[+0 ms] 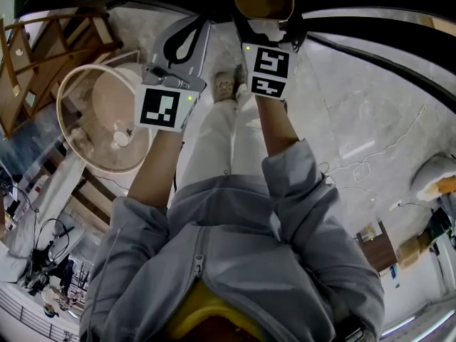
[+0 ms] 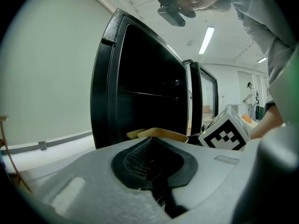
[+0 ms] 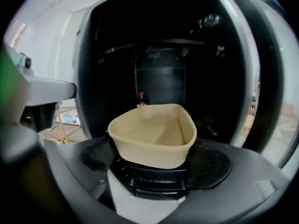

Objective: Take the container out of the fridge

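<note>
Right claw (image 3: pixel 152 161) is closed on a tan, open-topped container (image 3: pixel 152 134). Its dark ribbed pads (image 3: pixel 212 164) press the lower walls from either side, and the container sits upright in the grip, with nothing inside it that I can see. Left claw (image 2: pixel 152 164) has its pads drawn together with nothing between them. It hangs just beside the right one, low and to its left, level with the person's pale trousers (image 1: pixel 228 134) in the head view. From the left gripper view, the rim of the container shows just past that claw's body, next to the right claw's marker cube (image 2: pixel 226 134).

Beyond the container stands the black fridge (image 3: pixel 163 69), its door open and its inside dark. The container is in front of the opening, carried by the claw alone and resting on no shelf. Whether its far rim is clear of the doorway I cannot tell. A shelf (image 3: pixel 154 45) crosses the upper part of the fridge. Deep inside, near the back wall, stands a small dark bottle (image 3: pixel 141 99) with a red label.
</note>
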`<state>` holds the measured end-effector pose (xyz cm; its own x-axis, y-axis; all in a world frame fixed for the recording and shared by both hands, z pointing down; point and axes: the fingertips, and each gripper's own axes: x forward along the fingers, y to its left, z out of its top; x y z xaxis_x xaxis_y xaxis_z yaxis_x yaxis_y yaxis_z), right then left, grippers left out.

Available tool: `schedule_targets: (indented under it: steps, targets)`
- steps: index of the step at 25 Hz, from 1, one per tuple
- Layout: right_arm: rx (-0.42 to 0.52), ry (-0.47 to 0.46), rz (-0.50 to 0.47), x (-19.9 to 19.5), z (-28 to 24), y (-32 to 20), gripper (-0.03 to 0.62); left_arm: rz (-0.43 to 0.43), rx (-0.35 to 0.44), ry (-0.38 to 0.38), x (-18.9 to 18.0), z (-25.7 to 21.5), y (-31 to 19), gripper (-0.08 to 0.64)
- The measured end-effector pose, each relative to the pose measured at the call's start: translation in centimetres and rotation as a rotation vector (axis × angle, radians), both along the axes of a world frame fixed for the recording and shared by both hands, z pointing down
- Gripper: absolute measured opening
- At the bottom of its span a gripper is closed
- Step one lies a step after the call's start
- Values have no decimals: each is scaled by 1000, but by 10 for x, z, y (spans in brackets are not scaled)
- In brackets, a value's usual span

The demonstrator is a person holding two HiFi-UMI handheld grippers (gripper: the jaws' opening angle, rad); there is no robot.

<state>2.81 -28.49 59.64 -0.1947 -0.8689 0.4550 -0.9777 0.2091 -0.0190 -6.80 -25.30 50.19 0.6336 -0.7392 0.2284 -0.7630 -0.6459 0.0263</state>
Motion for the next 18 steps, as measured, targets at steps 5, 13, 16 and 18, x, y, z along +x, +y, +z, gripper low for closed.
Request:
schedule_targets:
  steps: [5, 13, 16, 18]
  targets:
    - [-25, 10, 12, 17, -40, 40, 472, -3, 41, 14, 2, -34, 10, 5]
    - [3, 6, 21, 17, -134, 96, 472, -14, 70, 20, -6, -103, 38, 5]
    - [26, 20, 16, 16, -166, 111, 472, -38, 81, 26, -8, -129, 47, 5]
    - [52, 24, 22, 16, -187, 122, 472, -53, 78, 30, -10, -144, 55, 5]
